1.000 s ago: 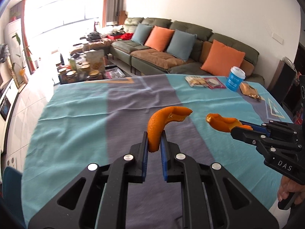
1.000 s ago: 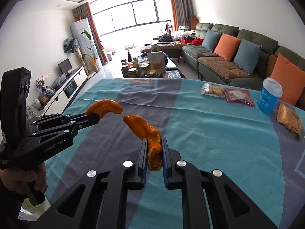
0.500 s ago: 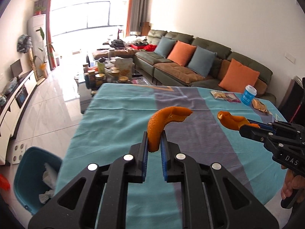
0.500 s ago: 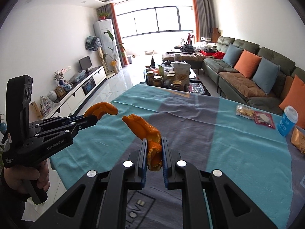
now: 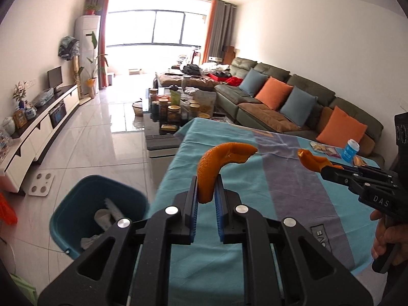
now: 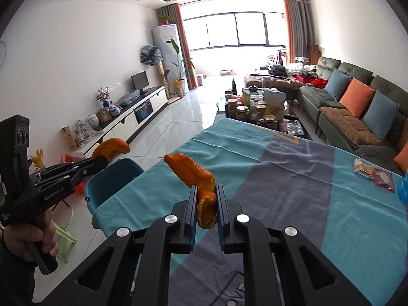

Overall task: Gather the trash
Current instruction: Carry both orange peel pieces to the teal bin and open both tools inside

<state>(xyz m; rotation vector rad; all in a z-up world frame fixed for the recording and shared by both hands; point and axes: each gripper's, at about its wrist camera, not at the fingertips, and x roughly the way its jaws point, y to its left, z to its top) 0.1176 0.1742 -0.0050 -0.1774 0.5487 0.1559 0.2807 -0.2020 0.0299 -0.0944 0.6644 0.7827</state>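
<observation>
Both tongs are clenched on orange peel: left tongs (image 5: pixel 206 199) grip a curved peel (image 5: pixel 221 163), right tongs (image 6: pixel 206 205) another peel (image 6: pixel 196 176). Neither is binned; the teal bin (image 5: pixel 84 204) waits at eight o'clock, and wrappers remain on the surface (image 6: pixel 293 191).

A home's living room was shown: a long green sofa (image 5: pixel 293 102) with cushions (image 5: pixel 274 93), a TV (image 6: pixel 139 79) set on a low cabinet (image 5: pixel 38 132), a coffee table (image 6: pixel 257 112) crowded with jars, curtains (image 6: pixel 182 48) (orange and grey) hung beside a wide window (image 5: pixel 155 30).
</observation>
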